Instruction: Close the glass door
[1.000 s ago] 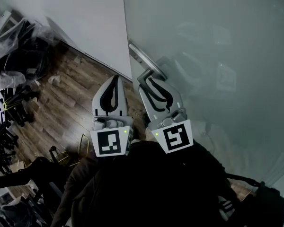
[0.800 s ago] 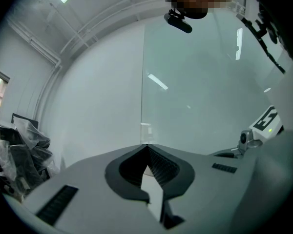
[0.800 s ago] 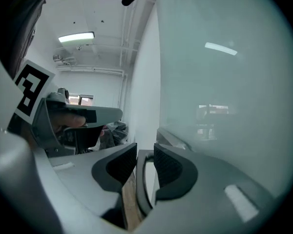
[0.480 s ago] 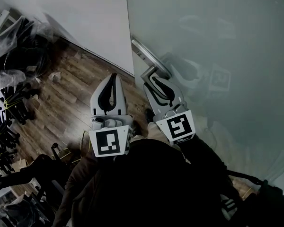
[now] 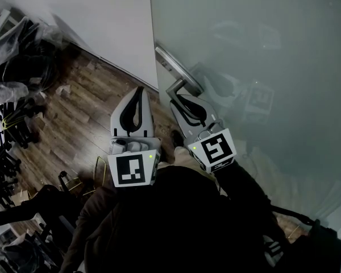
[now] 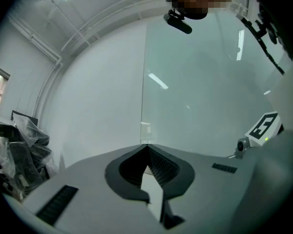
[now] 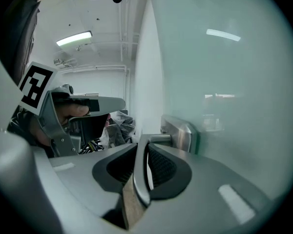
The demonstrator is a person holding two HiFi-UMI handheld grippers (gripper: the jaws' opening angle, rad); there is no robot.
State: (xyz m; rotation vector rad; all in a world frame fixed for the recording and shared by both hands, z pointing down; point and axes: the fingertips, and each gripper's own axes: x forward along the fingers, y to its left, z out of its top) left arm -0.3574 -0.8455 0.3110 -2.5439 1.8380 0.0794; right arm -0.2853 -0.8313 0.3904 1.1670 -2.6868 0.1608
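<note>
The frosted glass door (image 5: 256,56) fills the right side of the head view, and its free edge (image 6: 145,82) runs upright in the left gripper view. A metal lever handle (image 5: 178,85) sticks out from a plate (image 5: 166,64) near that edge. My right gripper (image 5: 177,99) is shut on the door handle; the lever (image 7: 139,179) lies pinched between its jaws, with the handle's base (image 7: 179,130) just ahead. Beside it on the left, my left gripper (image 5: 139,91) is shut and holds nothing, its tips (image 6: 147,148) pointing toward the door's edge.
A white wall (image 5: 96,21) meets the wooden floor (image 5: 74,118) left of the door. Black chair parts and plastic-wrapped items (image 5: 14,67) are heaped along the left side. A pile of the same clutter (image 6: 19,150) shows in the left gripper view.
My right gripper stays clamped on the lever and has drawn slightly toward me with it. The left gripper has barely moved.
</note>
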